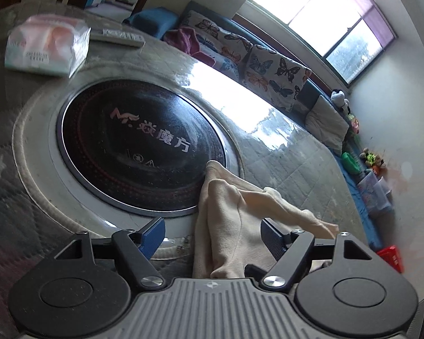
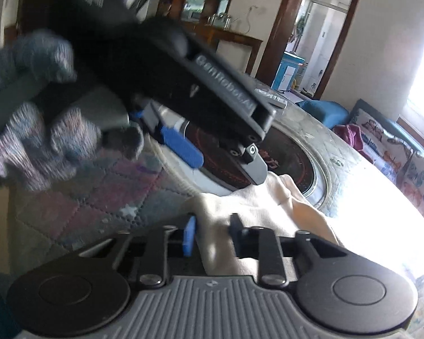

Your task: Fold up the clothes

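Left gripper (image 1: 213, 236) hovers with jaws wide, cream garment (image 1: 234, 220) bunched between them at six o'clock of the black hotplate (image 1: 138, 147). Right gripper (image 2: 213, 236), narrower but not pinching, straddles the cloth's edge, probably lining up a fold.
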A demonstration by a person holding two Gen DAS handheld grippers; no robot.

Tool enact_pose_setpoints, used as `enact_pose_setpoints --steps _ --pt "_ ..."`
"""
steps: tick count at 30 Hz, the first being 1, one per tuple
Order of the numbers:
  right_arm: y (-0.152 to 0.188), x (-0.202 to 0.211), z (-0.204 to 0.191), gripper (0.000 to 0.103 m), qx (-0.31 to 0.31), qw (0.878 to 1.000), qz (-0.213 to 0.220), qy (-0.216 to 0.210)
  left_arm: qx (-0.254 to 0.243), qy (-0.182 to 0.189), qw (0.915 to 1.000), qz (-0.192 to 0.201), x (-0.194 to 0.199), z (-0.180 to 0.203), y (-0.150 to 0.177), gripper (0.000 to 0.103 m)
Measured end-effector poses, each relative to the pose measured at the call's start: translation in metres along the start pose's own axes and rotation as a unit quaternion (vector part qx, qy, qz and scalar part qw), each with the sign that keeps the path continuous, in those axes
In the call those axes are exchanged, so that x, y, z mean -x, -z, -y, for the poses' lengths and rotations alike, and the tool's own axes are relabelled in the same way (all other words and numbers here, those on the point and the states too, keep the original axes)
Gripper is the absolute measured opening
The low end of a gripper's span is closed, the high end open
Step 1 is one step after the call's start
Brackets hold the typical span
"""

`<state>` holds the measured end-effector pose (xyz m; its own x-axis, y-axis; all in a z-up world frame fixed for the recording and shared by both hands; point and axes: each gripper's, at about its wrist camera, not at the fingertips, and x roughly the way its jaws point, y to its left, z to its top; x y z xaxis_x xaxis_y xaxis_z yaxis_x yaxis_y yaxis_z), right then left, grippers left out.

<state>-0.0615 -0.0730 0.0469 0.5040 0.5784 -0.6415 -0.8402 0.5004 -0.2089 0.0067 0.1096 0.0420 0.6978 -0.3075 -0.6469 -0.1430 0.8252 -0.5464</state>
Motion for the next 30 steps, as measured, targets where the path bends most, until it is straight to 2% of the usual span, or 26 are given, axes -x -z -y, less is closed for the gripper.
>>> enact_pose_setpoints --steps 3,8,13,16,19,21,23,28,29,30 --pt "-0.002 0.011 0.011 0.013 -0.034 0.999 0.016 -0.011 0.034 0.009 0.9994 -0.006 -0.004 -0.004 -0.002 0.087" --pt "-0.002 0.022 0.025 0.009 -0.075 0.996 0.032 -0.030 0.077 0.030 0.9964 -0.020 -0.013 -0.006 -0.003 0.087" --pt "-0.002 0.033 0.031 0.005 -0.084 0.995 0.049 -0.039 0.111 0.043 0.9922 -0.037 -0.024 -0.007 -0.002 0.083" --pt "-0.001 0.032 0.026 0.005 -0.060 0.997 0.045 -0.023 0.131 0.041 0.9901 -0.029 -0.022 -0.013 -0.002 0.081" --pt "0.003 0.027 0.020 0.018 -0.039 0.998 0.037 -0.028 0.125 0.027 0.9916 -0.016 -0.014 -0.018 -0.005 0.081" --pt "0.005 0.022 0.015 0.042 -0.027 0.999 0.032 -0.035 0.122 0.023 0.9922 -0.013 -0.009 -0.021 -0.006 0.082" --pt "0.005 0.016 0.010 0.047 -0.015 0.999 0.031 -0.039 0.125 0.021 0.9919 -0.011 -0.007 -0.024 -0.005 0.082" --pt "0.007 -0.003 -0.010 0.046 0.027 0.999 0.012 -0.022 0.134 0.025 0.9905 -0.017 -0.010 -0.029 -0.003 0.083" --pt "0.009 -0.005 -0.016 0.040 0.038 0.999 0.007 -0.009 0.135 0.027 0.9903 -0.019 -0.012 -0.029 -0.002 0.083" --pt "0.010 -0.006 -0.018 0.027 0.044 0.999 0.010 0.002 0.137 0.028 0.9900 -0.021 -0.013 -0.029 -0.001 0.083"
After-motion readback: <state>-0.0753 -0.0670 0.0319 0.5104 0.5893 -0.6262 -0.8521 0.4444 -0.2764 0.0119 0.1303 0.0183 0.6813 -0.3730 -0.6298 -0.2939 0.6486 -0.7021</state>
